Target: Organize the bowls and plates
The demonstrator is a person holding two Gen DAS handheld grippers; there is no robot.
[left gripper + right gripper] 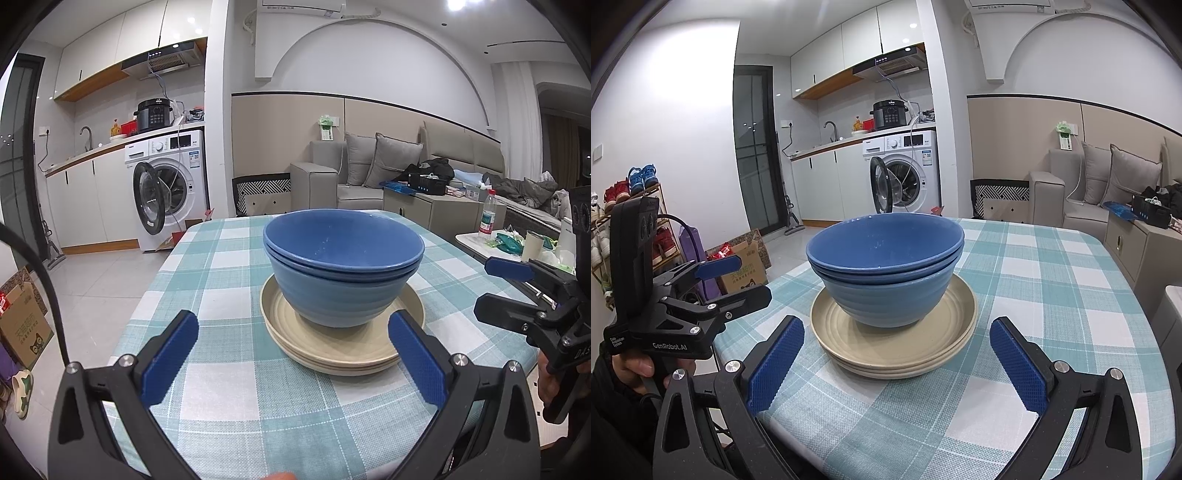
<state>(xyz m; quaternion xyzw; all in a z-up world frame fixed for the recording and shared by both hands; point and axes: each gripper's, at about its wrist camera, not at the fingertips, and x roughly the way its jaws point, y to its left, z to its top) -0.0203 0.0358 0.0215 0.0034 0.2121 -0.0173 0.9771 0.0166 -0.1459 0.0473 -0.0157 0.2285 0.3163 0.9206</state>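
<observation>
The nested blue ribbed plastic bowls sit upright in the centre of the stacked beige round plates, which rest on the worktop with the teal-and-white checked cloth, near its near edge. Smaller items nest on wider ones, so the pile looks stable and compact. The left gripper and right gripper hover just short of the pile, one on each side, jaws spread wide and holding nothing. The organizing appears complete.
</observation>
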